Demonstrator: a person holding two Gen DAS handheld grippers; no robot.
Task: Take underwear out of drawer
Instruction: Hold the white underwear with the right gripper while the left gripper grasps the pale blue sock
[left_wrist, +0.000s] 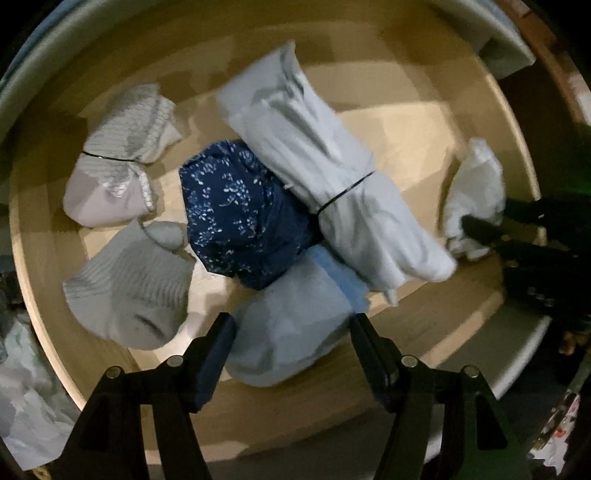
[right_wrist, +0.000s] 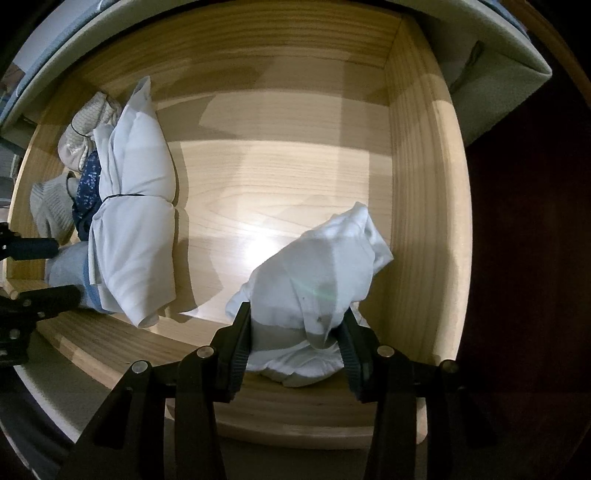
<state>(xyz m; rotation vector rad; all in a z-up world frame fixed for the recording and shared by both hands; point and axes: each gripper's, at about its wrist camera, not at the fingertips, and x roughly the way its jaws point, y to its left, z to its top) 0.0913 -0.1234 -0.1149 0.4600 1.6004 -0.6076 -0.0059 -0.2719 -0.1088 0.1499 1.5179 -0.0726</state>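
Filling both views, the wooden drawer (right_wrist: 295, 177) lay pulled out, its pale floor lit in a bright patch near the middle. Largest of the things in it was the long white bundle (left_wrist: 332, 177), rolled and cinched round its waist by a thin black band, lying slantwise across the drawer floor. Against that bundle's left side sat the dark blue flowered roll (left_wrist: 236, 210), and touching its near end lay the pale blue roll (left_wrist: 291, 325). Left of the blue flowered roll were two grey ribbed rolls: one tied with a black band (left_wrist: 114, 166) toward the drawer's back, the other (left_wrist: 129, 284) nearer the front. Well apart from the long white bundle, by the drawer's right wall, lay the white underwear (right_wrist: 314, 273), crumpled and loose. The right gripper (right_wrist: 295, 332) had its jaws clamped on the near part of that underwear, cloth bunched between both fingers, the piece resting low over the drawer floor. The left gripper (left_wrist: 291, 332) hovered over the pale blue roll with its jaws spread wide to either side of it; whether the fingers touched the cloth could not be told
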